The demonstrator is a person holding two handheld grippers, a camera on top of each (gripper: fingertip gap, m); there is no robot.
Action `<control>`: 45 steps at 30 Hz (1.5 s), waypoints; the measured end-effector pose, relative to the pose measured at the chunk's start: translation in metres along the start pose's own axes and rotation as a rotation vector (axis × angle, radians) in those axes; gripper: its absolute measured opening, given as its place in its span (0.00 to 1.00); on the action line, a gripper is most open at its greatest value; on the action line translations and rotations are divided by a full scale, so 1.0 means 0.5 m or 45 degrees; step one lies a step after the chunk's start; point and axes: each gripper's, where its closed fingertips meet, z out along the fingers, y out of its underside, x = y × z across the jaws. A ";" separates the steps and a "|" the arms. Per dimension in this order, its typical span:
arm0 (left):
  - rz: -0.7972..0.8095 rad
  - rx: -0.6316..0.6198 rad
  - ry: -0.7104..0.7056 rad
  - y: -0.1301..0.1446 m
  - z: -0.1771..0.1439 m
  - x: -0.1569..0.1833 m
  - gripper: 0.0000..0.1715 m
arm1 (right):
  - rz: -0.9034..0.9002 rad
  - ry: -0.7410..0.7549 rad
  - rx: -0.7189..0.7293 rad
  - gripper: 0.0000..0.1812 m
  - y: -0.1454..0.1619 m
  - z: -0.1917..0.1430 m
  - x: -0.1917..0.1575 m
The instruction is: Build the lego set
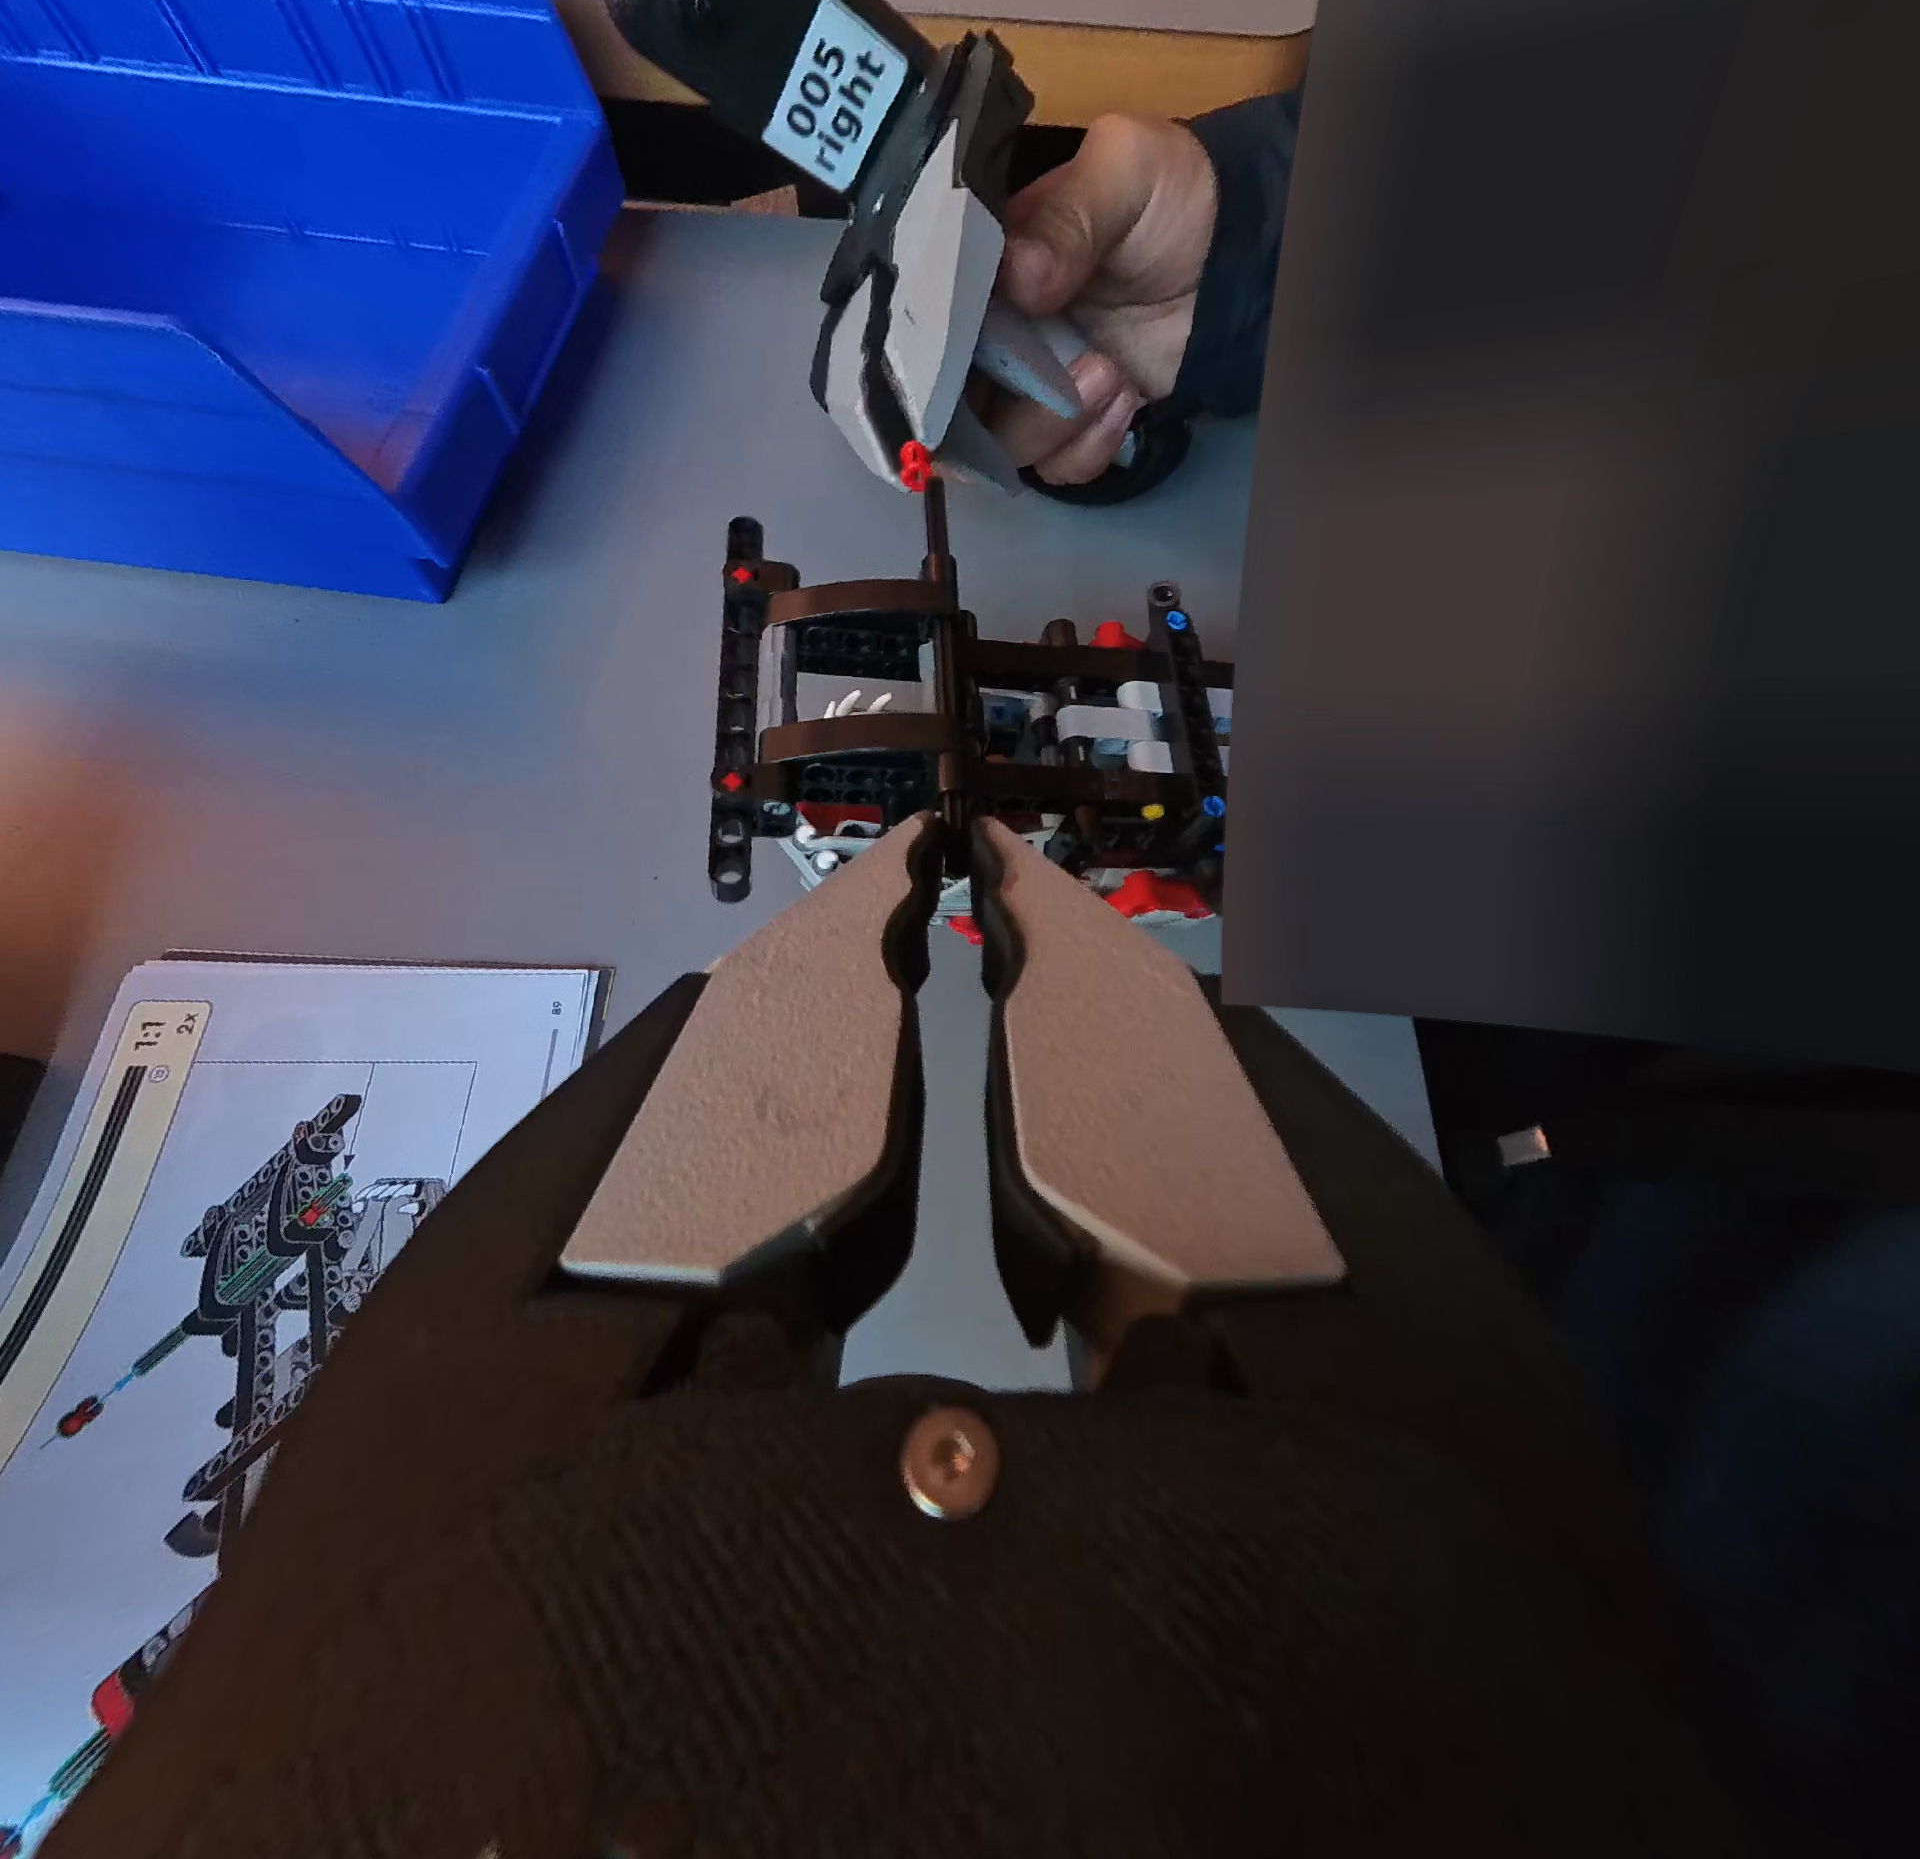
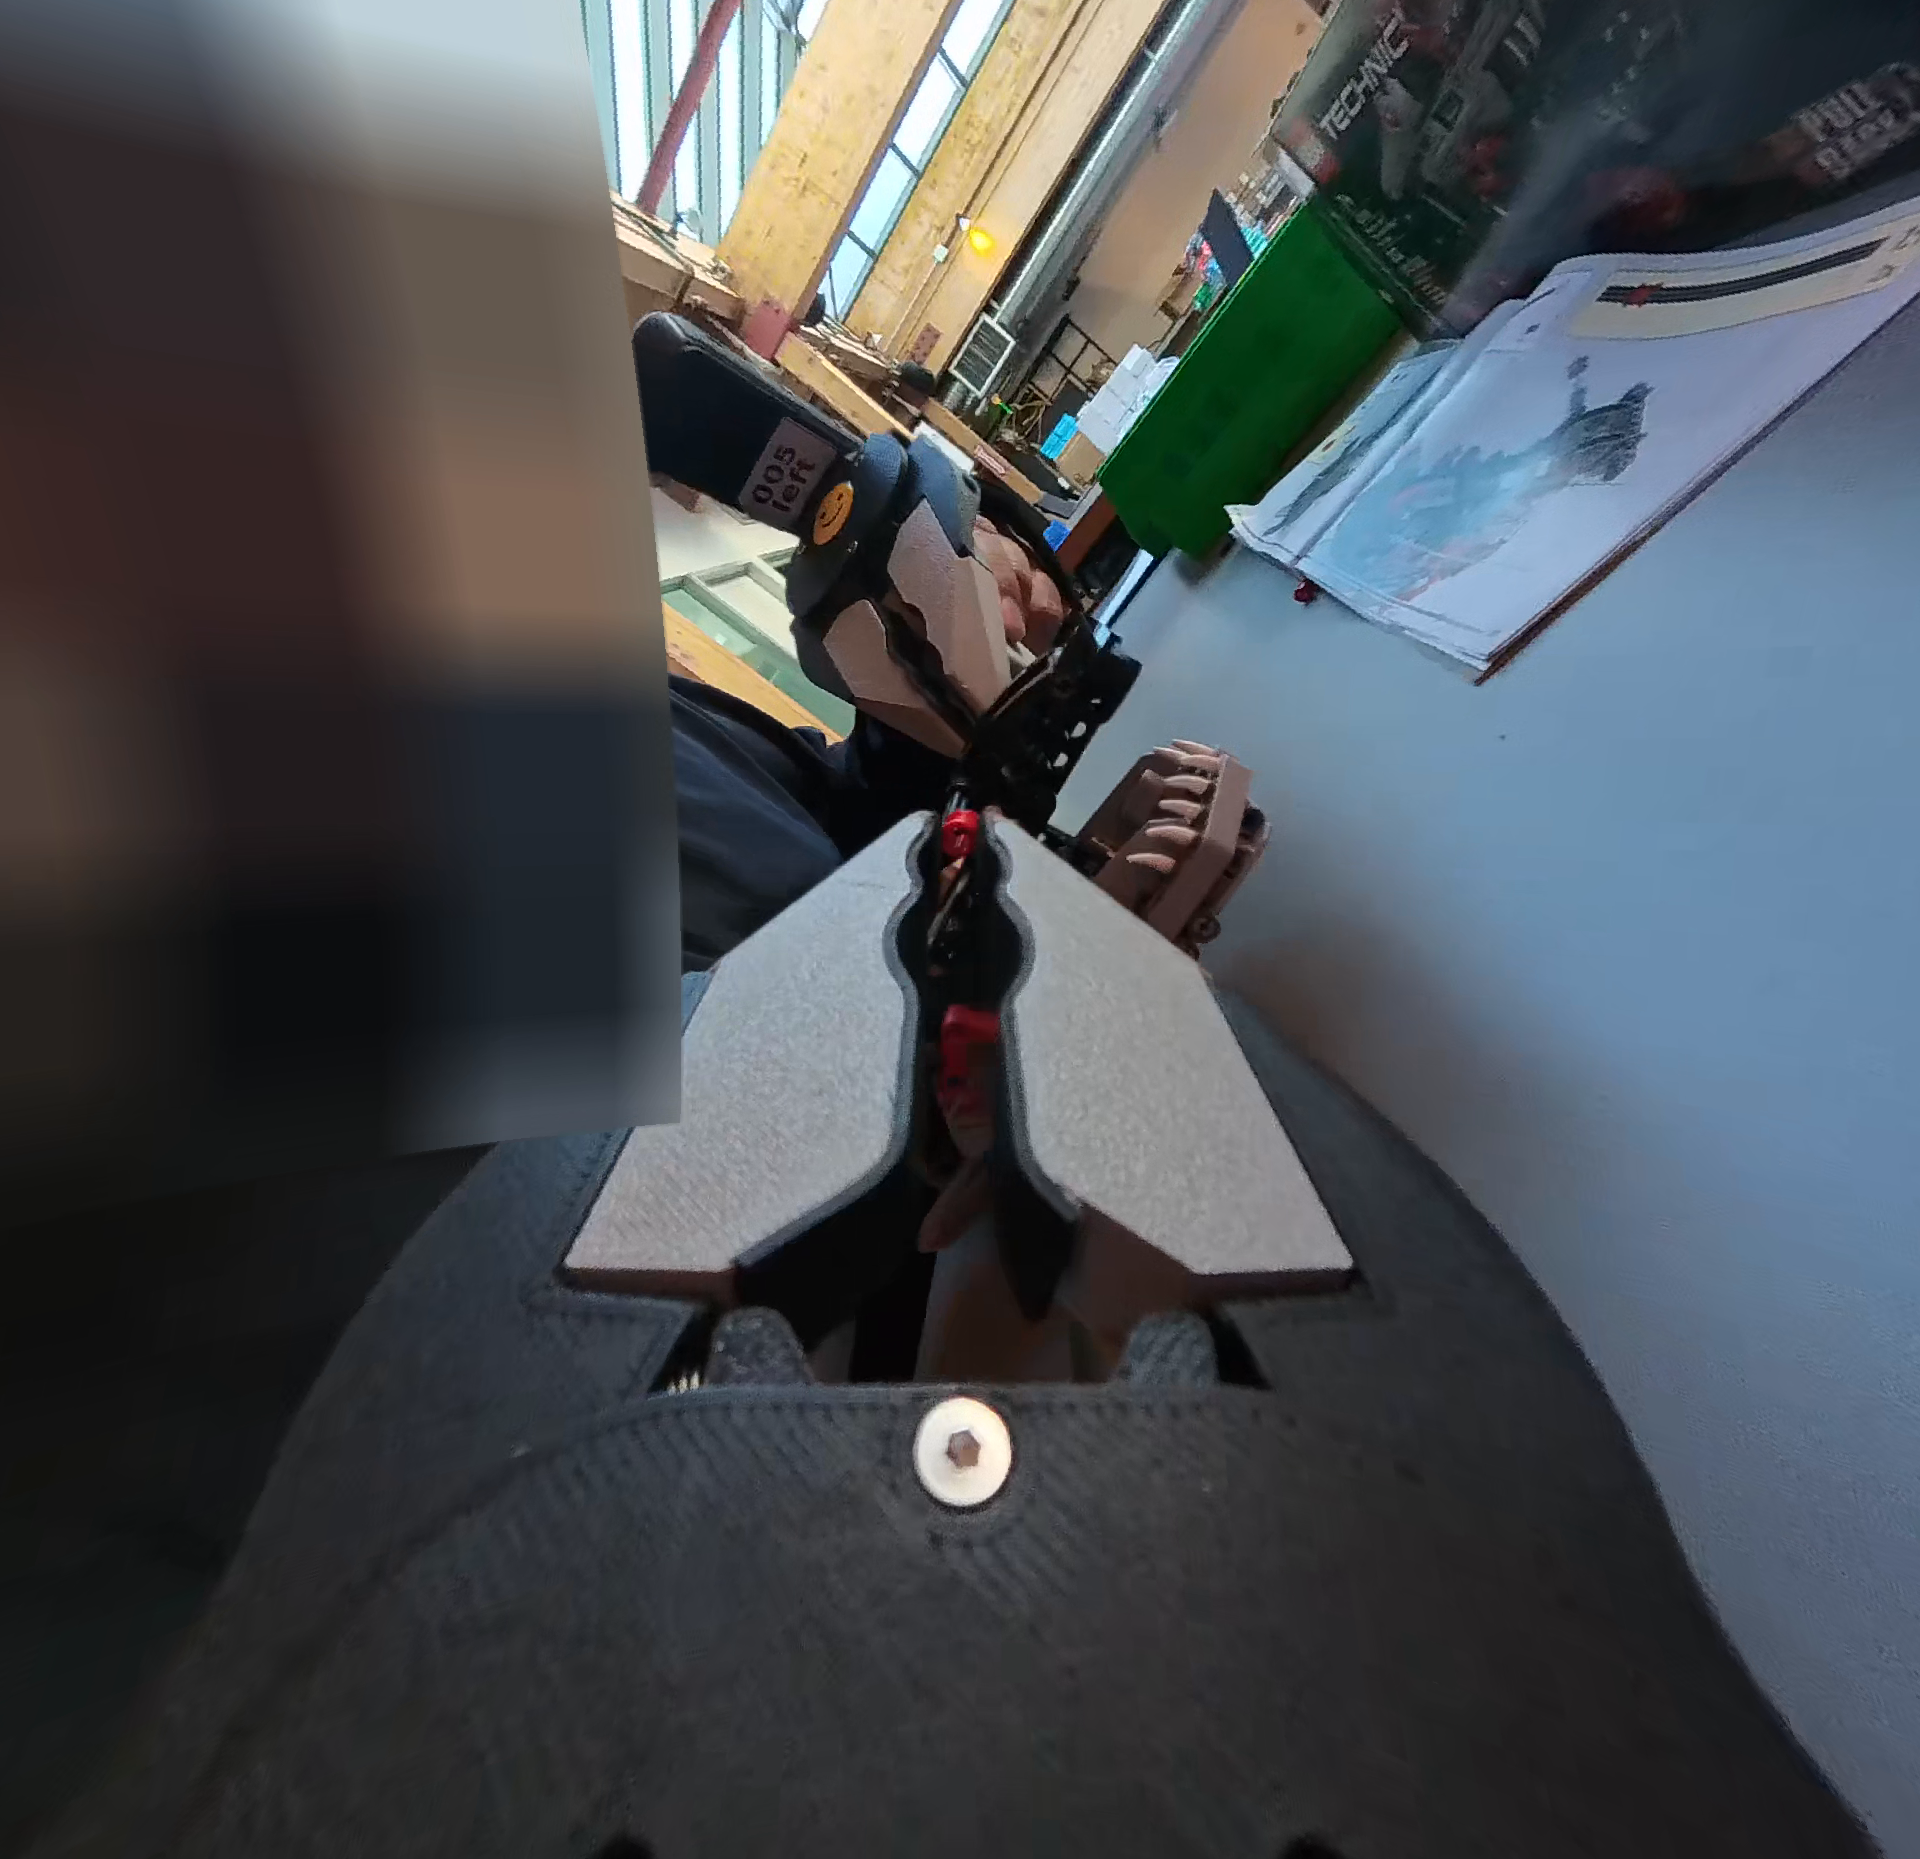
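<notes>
On the grey table (image 1: 416, 770), the left gripper (image 1: 958, 843) clamped the near end of the black-and-red brick-built frame (image 1: 862, 708) to steady it while the right gripper (image 1: 914, 464), jaws pinched on a small red bush (image 1: 913, 466), apparently fed it onto the frame's thin black axle (image 1: 938, 531).

Grey table (image 1: 364, 770) carries blue bin (image 1: 260, 251), booklet (image 1: 312, 1134), lego model (image 1: 935, 729).

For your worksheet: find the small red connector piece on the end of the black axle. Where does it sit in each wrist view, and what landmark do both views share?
Left wrist view: the red connector sits above centre, at the right gripper tips.
Right wrist view: the connector is at centre, between the near fingertips.
Shared landmark: the open instruction booklet.
</notes>
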 end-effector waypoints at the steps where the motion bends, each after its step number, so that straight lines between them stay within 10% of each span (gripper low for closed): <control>1: -0.005 0.002 0.004 0.000 0.000 0.000 0.00 | -0.005 0.005 0.000 0.01 -0.001 0.000 0.000; 45: -0.007 -0.022 -0.054 -0.003 -0.003 0.009 0.00 | -0.137 0.071 -0.030 0.02 0.013 0.005 -0.018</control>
